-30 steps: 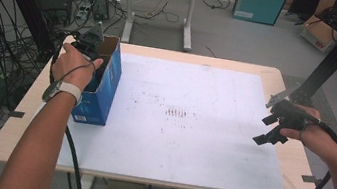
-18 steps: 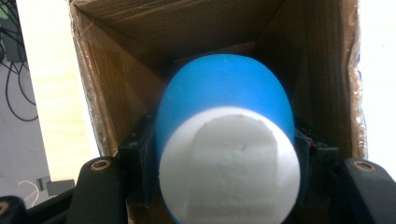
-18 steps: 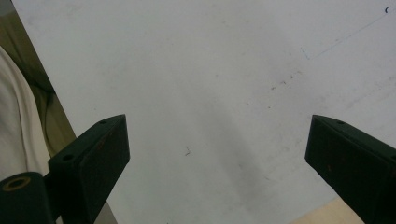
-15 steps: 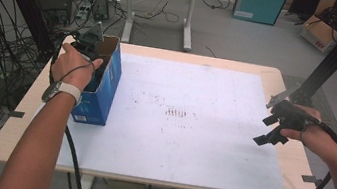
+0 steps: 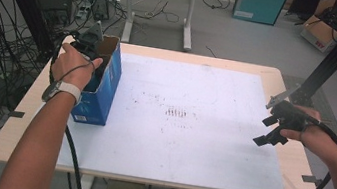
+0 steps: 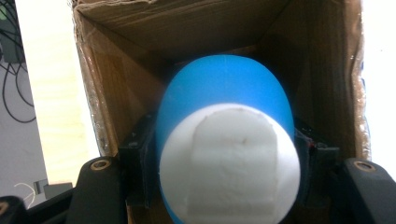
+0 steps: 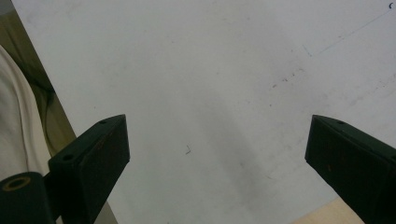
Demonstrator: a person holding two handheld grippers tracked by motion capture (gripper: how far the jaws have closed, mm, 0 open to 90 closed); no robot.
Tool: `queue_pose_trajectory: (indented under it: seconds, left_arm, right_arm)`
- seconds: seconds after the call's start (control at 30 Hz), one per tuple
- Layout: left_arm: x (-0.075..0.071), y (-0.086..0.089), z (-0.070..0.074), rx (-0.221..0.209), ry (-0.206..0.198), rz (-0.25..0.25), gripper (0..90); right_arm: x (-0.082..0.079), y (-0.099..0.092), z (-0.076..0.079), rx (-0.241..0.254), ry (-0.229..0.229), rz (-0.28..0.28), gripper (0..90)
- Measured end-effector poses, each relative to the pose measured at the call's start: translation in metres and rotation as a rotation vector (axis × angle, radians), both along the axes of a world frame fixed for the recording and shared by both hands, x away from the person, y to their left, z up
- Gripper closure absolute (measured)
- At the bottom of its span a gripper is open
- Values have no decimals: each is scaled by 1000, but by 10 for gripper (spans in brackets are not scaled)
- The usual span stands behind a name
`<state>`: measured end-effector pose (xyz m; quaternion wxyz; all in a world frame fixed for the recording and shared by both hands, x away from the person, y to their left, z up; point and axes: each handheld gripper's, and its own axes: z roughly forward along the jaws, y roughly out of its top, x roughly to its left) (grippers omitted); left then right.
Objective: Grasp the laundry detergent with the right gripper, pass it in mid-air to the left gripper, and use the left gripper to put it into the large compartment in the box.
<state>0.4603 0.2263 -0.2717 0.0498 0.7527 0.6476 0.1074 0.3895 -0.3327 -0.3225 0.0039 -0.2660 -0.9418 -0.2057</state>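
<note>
Upper left of the high view, left tongs [image 5: 93,52] pinch a smooth blue-white rounded object [image 6: 226,140] inside the open blue cardboard box [image 5: 107,88]; right tongs [image 5: 271,130] spread over the white surface [image 5: 189,143].

One blue box [image 5: 100,92] is counted on the one table [image 5: 280,78], one blue-and-white object [image 6: 226,154] inside it, one white sheet [image 5: 193,118], and two grippers [image 5: 93,48] [image 5: 272,130].

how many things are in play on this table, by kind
boxes: 1, the blue cardboard box, open at the top
blue and white objects: 1, the blue and white object, clamped inside the box
grippers: 2, the left gripper shut on that object, the right gripper open over the white mat
total: 4
</note>
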Motion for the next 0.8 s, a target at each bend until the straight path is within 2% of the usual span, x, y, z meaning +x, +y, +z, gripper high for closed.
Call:
queue_pose_trajectory:
  seconds: [0.17, 0.33, 0.53, 0.8]
  left_arm:
    - [0, 4, 0, -18, -10, 8, 342]
    - [3, 4, -3, -28, 11, -2, 283]
    - [4, 4, -4, -32, 21, -6, 277]
    - [1, 8, 0, -71, -12, -1, 277]
  right_arm:
    - [-1, -1, -2, 2, 2, -3, 63]
    - [-3, -2, -3, -1, 4, -14, 63]
    - [-4, -4, -3, 0, 3, -16, 63]
    - [-4, -4, -3, -1, 4, -15, 63]
